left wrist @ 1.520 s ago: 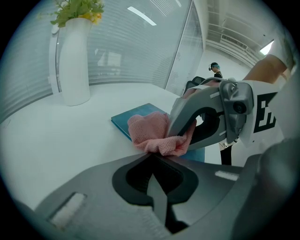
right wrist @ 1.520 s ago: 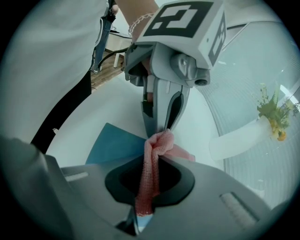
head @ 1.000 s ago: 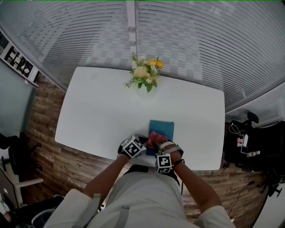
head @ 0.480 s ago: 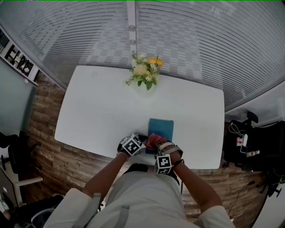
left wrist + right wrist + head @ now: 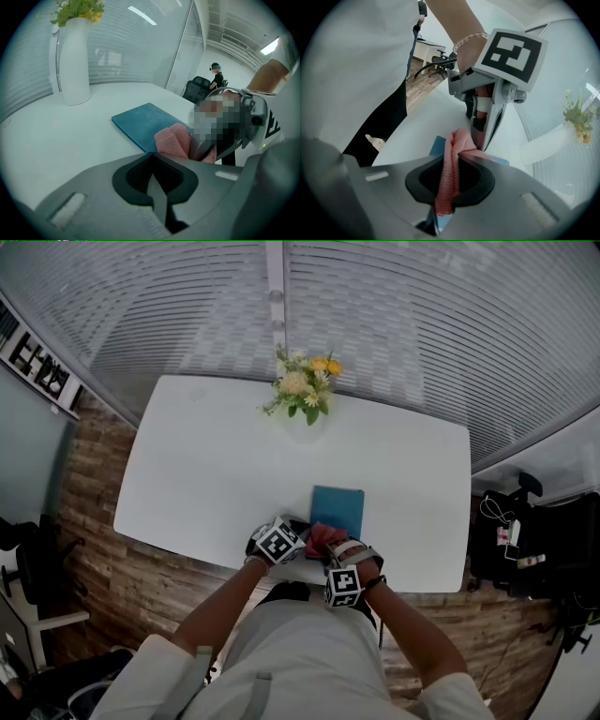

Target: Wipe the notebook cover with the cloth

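Cloth (image 5: 322, 536) lingers at teal notebook's (image 5: 339, 505) near edge
Right gripper (image 5: 448, 190) clamps it, barely moved; left gripper (image 5: 153, 180) closed, empty; most of the cover looks unwiped.

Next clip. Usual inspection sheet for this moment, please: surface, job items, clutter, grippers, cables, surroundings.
Surface: white table, mostly bare.
Job's things: teal notebook lying flat near the person's edge; pink cloth bunched at its near end.
Clutter: white vase of flowers at the far edge.
Grippers: left gripper jaws together, nothing between them, beside the cloth; right gripper shut on the cloth.
Cables: a pale cable among dark gear right of the table; none on the table.
Surroundings: striped glass walls, wood floor.
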Motion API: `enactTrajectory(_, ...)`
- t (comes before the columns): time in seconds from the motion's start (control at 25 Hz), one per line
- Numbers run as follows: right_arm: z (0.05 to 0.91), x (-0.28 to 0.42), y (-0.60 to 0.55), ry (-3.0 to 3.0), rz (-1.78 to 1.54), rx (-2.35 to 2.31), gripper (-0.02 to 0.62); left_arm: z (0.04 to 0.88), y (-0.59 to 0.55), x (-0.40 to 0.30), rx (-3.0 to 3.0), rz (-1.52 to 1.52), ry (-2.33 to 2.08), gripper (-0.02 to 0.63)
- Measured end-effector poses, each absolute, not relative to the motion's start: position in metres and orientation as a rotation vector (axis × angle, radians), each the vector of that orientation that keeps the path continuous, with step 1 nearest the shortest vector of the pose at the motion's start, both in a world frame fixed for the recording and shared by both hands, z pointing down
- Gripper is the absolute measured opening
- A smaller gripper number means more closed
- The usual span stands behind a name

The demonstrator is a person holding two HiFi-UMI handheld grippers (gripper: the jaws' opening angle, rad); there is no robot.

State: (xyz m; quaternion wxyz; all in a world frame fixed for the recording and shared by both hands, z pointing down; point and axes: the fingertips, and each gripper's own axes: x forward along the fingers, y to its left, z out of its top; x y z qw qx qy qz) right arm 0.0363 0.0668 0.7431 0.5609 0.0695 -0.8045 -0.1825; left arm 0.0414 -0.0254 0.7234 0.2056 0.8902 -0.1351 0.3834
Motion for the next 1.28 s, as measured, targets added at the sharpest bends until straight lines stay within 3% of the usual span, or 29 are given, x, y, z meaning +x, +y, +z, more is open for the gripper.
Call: enactTrajectory(1.28,0.725,0.034,0.076,-1.946,-0.305,0.128,0.025,0.72,-0.026,0.043,2.471,1.06,-0.366,0.002)
